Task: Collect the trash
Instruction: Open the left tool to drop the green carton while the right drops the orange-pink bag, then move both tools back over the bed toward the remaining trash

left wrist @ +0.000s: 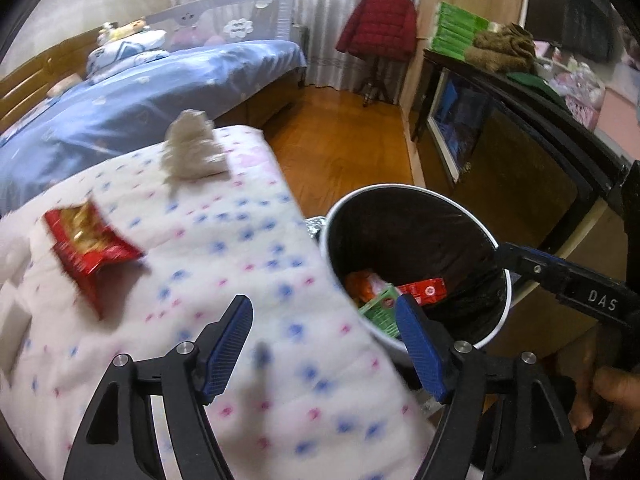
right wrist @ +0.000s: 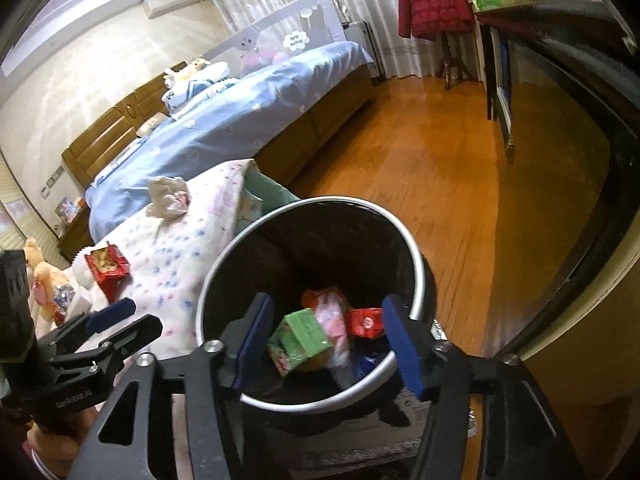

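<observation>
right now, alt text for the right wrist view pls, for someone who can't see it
The open right gripper hovers above a black-lined trash bin holding a green carton and a red wrapper. Left of the bin, a floral quilt carries a red snack bag and a crumpled tissue.

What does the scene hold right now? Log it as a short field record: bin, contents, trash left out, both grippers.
bin: round white-rimmed trash bin with black liner, on the floor beside the bed
contents: green carton, red packet, pinkish wrapper
trash left out: red foil snack bag and crumpled beige tissue wad, both on the dotted white quilt
left gripper: open, empty, over the quilt's edge
right gripper: open, empty, above the bin
</observation>
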Demonstrator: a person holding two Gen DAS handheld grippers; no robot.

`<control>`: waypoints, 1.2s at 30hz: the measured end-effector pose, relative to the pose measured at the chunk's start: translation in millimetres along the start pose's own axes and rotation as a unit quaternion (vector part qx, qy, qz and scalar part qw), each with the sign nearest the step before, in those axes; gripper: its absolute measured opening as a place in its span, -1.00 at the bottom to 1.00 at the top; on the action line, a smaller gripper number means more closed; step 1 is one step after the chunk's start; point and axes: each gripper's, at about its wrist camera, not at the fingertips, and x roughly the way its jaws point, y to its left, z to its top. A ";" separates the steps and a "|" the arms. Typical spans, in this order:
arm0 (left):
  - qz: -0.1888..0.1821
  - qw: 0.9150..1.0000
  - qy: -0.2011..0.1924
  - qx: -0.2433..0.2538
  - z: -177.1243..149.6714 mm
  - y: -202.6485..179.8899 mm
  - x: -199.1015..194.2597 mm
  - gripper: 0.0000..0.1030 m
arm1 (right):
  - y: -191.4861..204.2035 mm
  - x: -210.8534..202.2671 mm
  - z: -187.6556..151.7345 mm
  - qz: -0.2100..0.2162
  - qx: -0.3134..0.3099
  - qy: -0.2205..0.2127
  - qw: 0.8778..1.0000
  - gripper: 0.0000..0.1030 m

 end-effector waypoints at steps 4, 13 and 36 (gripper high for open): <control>0.016 0.999 -0.014 -0.037 -15.3 26.5 -23.0 0.45 | 17.5 -1.2 -4.9 0.017 -0.006 0.002 1.000 0.42; 0.061 0.992 -0.034 -0.104 -49.1 82.5 -73.1 0.48 | 76.2 3.8 -19.8 0.059 -0.047 0.010 0.997 0.58; 0.162 0.974 -0.032 -0.155 -89.7 190.9 -126.7 0.53 | 200.5 50.5 -49.3 0.131 -0.126 0.060 0.981 0.62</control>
